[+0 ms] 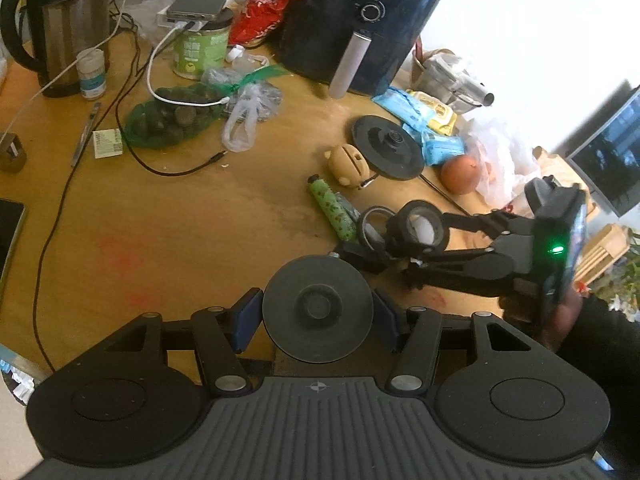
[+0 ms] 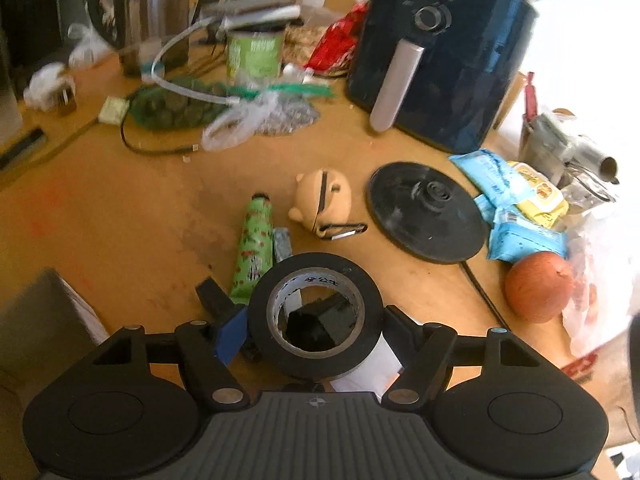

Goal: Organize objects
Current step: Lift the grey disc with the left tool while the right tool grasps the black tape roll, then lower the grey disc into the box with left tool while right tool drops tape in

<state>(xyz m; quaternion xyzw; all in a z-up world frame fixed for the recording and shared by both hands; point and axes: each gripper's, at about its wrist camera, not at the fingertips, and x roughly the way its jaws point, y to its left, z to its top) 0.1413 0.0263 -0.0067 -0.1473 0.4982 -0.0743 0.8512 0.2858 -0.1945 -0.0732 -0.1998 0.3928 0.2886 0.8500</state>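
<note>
My left gripper (image 1: 318,318) is shut on a black round disc (image 1: 318,308), held just above the wooden table (image 1: 180,232). My right gripper (image 2: 314,334) is shut on a roll of black tape (image 2: 316,276); it shows in the left wrist view (image 1: 418,232) to the right, holding the tape roll (image 1: 424,216) over a second thin tape ring (image 1: 374,226). A green patterned tube (image 2: 254,252) lies just beyond the tape. A tan bear-shaped case (image 2: 320,200) and a black kettle base (image 2: 428,210) lie further back.
A dark air fryer (image 2: 440,52), a kettle (image 1: 60,28), a green tin (image 1: 200,52), a net bag of dark fruit (image 1: 172,116), plastic bags, blue packets (image 2: 508,216), a reddish fruit (image 2: 538,286) and cables (image 1: 120,128) crowd the table's far half.
</note>
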